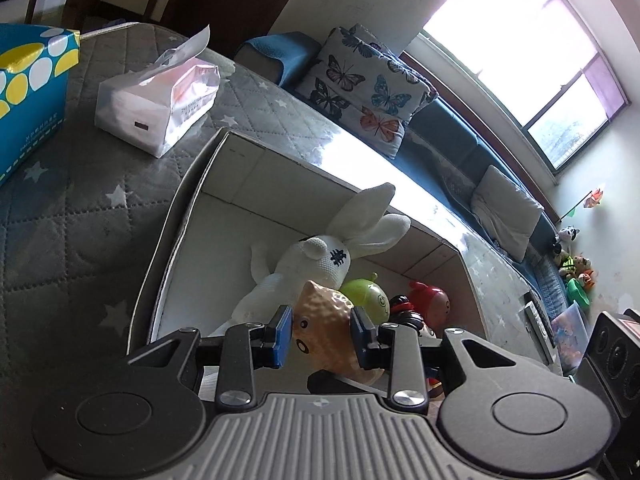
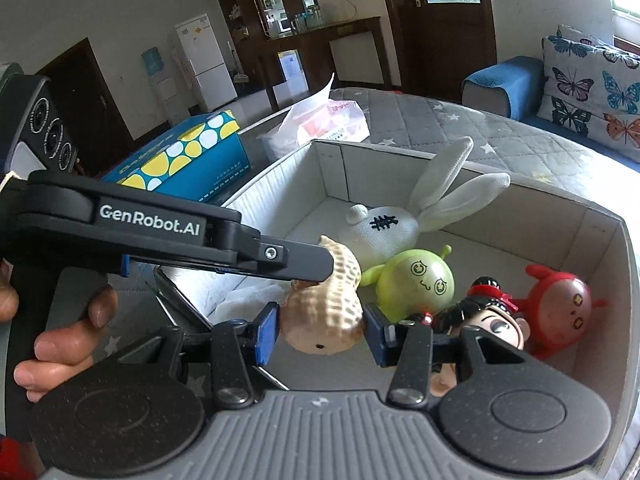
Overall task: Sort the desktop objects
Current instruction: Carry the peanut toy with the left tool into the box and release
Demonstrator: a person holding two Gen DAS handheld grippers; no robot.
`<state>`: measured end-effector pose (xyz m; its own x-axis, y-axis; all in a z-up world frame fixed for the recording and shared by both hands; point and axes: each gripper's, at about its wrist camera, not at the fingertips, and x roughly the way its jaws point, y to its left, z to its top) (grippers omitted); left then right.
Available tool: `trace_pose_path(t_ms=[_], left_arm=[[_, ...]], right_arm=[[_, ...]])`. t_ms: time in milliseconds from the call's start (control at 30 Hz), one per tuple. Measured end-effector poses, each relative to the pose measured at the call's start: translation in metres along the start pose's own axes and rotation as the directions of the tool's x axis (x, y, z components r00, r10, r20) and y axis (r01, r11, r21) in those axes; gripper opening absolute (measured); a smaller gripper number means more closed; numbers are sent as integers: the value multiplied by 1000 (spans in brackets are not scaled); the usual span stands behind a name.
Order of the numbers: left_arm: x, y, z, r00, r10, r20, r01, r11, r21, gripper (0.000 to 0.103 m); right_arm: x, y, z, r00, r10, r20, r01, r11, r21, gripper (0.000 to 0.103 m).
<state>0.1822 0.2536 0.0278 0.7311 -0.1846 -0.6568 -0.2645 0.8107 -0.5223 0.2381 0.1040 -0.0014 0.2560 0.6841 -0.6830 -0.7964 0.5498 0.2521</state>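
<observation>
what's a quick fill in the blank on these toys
1. The peanut sits between the left gripper's ___ pads.
2. The bunny lies in the ___.
3. The doll has ___ hair.
Missing words: blue; box; black

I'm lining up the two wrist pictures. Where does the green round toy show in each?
Left wrist: green round toy low centre, just above the tool's right finger, behind the peanut toy.
Right wrist: right of centre, facing the camera, beside the peanut toy.
Shared landmark: the white rabbit plush behind it.
</observation>
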Motion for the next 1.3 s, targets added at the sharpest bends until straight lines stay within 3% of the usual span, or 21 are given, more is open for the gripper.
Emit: trace_pose_path(t_ms=[133,267,400,567,833,1200,1300], left_arm=[[1,-1,0,1000,7,11,-7,1000,10,35],[1,-3,-1,1000,15,16,-15,1000,18,35],[1,-1,-1,1000,14,16,-14,1000,9,35],[0,-2,-2,1000,17,17,-17,1000,11,35],[0,-4,-3,1000,17,11,-17,1000,11,35],[-6,-11,-8,1000,21,14,-21,999,30,35],[-8,-14,-11,1000,19,14,-19,999,38,35]], right_arm=[[0,2,0,1000,-17,6,17,1000,-13,48],[-3,5,-2,1000,-27,12,27,999,-32,59],[-5,4,-2,999,-34,19,34,999,-29,60],[-18,3,-5,998,-47,49,49,998,-40,70],[-38,1,-13,995,-63,81,67,997,-48,77],[-46,9,-28,992,-67,105,73,996,-52,78],[-46,12,-31,992,-66,111,72,996,-49,85]])
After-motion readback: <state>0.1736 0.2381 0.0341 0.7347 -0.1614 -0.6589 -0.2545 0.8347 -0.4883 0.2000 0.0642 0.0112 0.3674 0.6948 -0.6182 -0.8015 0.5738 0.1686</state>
